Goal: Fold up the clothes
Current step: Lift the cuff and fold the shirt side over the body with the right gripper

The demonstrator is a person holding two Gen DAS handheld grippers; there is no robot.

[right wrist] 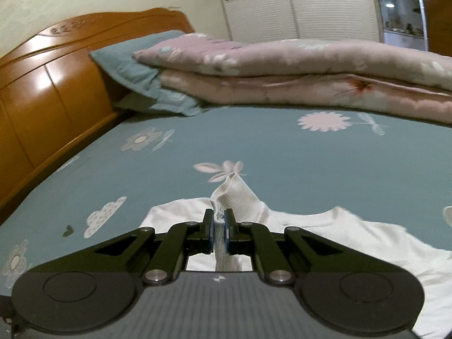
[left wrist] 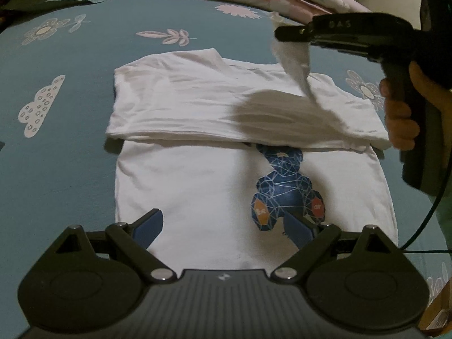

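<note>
While the white T-shirt point(left wrist: 197, 186) lies on the bed point(left wrist: 70, 147) with its upper half already folded over the printed front, the right claw point(right wrist: 218, 227) is clamped on a ribbed edge of the shirt, raising it clear. The left claw point(left wrist: 223, 226) hovers spread wide above the hem, holding nothing. The next move likely carries that lifted piece across and lays it flat. The folded quilt point(right wrist: 296, 70) and pillow point(right wrist: 135, 70) sit well apart; nothing obstructs.
</note>
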